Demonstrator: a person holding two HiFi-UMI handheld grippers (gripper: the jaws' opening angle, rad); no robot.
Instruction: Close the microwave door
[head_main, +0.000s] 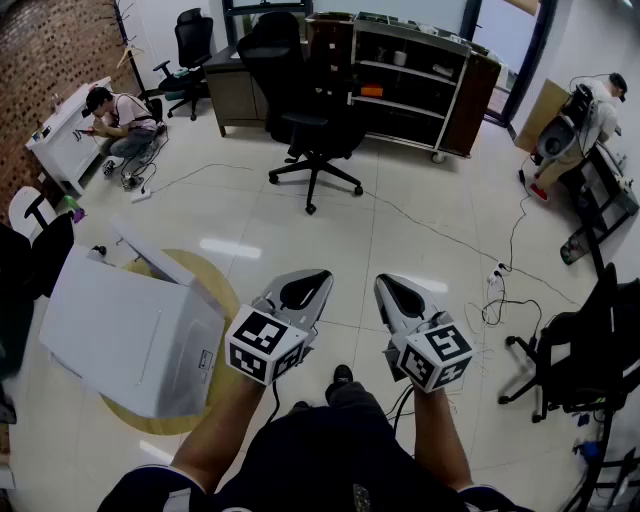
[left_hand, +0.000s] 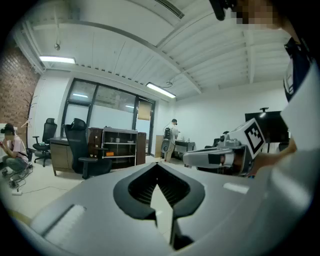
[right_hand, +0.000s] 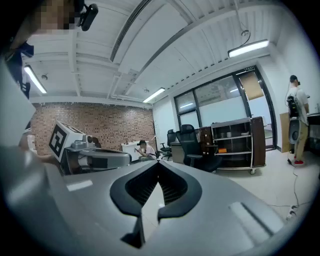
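The white microwave (head_main: 130, 330) stands on a round wooden table (head_main: 215, 290) at the left of the head view, seen from above. A white panel (head_main: 152, 256) juts out at its far side and looks like the open door. My left gripper (head_main: 322, 276) and right gripper (head_main: 384, 284) hang side by side over the floor, to the right of the microwave and apart from it. Both point forward with jaws closed on nothing. The left gripper (left_hand: 157, 165) looks out at the room, with the right gripper (left_hand: 225, 155) beside it. The right gripper (right_hand: 158, 163) likewise shows the left gripper (right_hand: 95, 158).
A black office chair (head_main: 312, 120) and a dark shelf unit (head_main: 415, 85) stand ahead. Cables (head_main: 500, 285) trail over the tiled floor at the right, near another black chair (head_main: 585, 350). One person (head_main: 120, 118) crouches at far left, another person (head_main: 590, 115) stands at far right.
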